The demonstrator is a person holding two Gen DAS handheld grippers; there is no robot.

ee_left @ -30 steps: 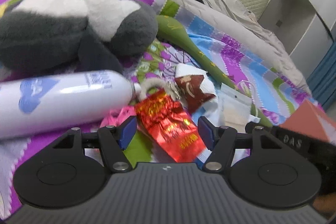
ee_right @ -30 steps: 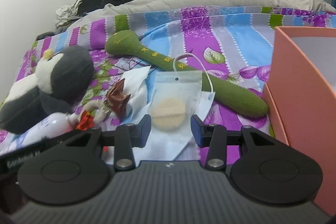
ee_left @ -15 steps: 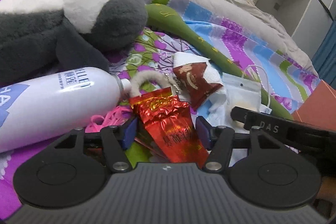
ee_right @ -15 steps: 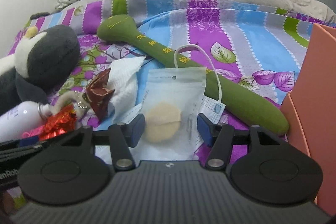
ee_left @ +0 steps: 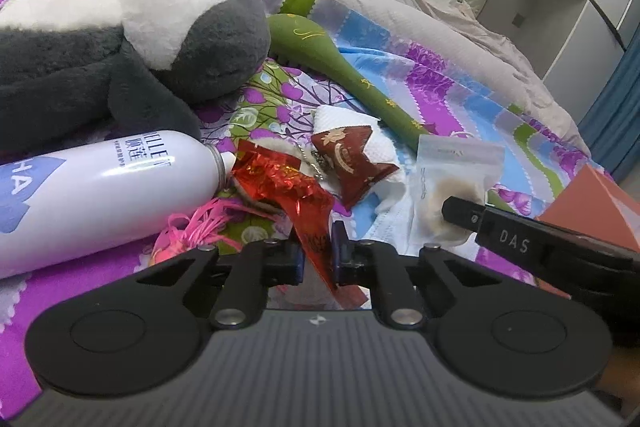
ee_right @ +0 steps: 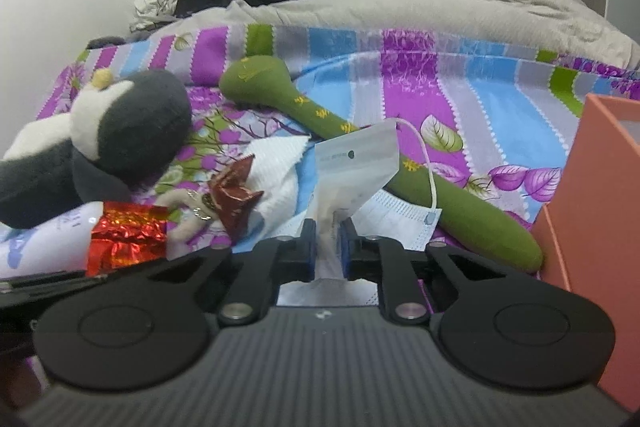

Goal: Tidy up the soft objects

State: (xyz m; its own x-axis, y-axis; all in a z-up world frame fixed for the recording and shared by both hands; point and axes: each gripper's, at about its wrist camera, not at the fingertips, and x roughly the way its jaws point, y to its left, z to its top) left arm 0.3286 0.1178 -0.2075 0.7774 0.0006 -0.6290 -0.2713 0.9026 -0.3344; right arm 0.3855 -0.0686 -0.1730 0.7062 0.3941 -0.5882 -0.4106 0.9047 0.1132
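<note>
My left gripper (ee_left: 318, 251) is closing its jaws, and its pads pinch the lower end of a crinkled red foil packet (ee_left: 288, 183) lying on the striped bedspread (ee_left: 460, 95). My right gripper (ee_right: 328, 247) is also closing, its pads squeezing the bottom of a clear pouch (ee_right: 356, 163) with a round puff inside; the pouch stands up from the grip. A grey and white plush penguin (ee_left: 120, 47) lies at the left. Behind the pouch, a long green plush stick (ee_right: 440, 195) runs diagonally.
A white spray bottle (ee_left: 100, 195) lies beside the red packet, with pink ribbon (ee_left: 192, 227) under it. A brown wrapper (ee_left: 352, 163) rests on a white tissue (ee_right: 276, 167). A face mask (ee_right: 396, 219) lies under the pouch. An orange box (ee_right: 600, 187) stands at the right.
Both grippers have closed from wide open: the left onto the red foil packet, the right onto the clear pouch, which now stands bent up instead of lying flat.
</note>
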